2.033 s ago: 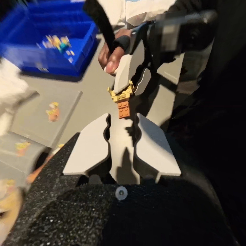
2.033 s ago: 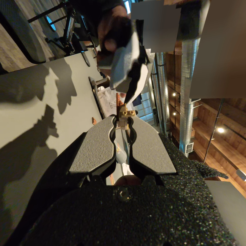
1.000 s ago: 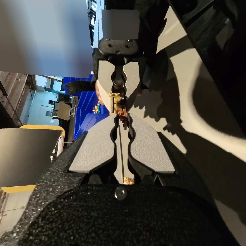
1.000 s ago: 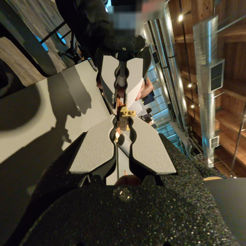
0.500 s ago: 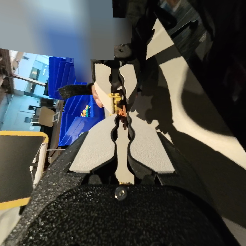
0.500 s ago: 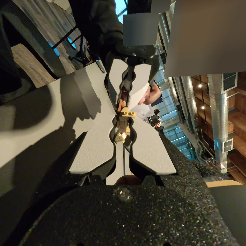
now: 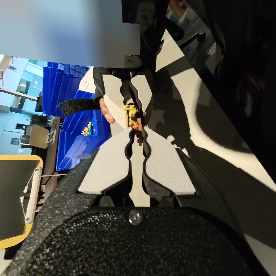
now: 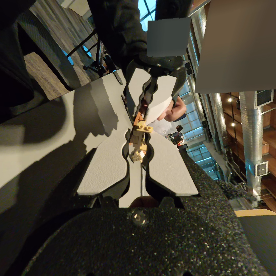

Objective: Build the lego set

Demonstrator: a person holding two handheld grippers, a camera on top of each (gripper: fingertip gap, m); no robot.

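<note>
Two grippers met tip to tip above the grey table [image 7: 186,74]. Left gripper [image 7: 136,131] pinched the orange brick [image 7: 138,124]; right gripper [image 8: 138,134] clamped the tan bricks [image 8: 138,138], joined to it. Blue bin [image 7: 83,134] behind held small loose pieces [image 7: 88,130].

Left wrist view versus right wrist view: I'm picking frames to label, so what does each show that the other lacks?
Only the left wrist view shows the stacked blue plastic bins, one holding loose small bricks. Only the right wrist view shows a small cream studded block hanging under the build, plus silver ceiling ducts. Both show the tan-and-orange lego assembly pinched between the left gripper and right gripper, tip to tip.
</note>
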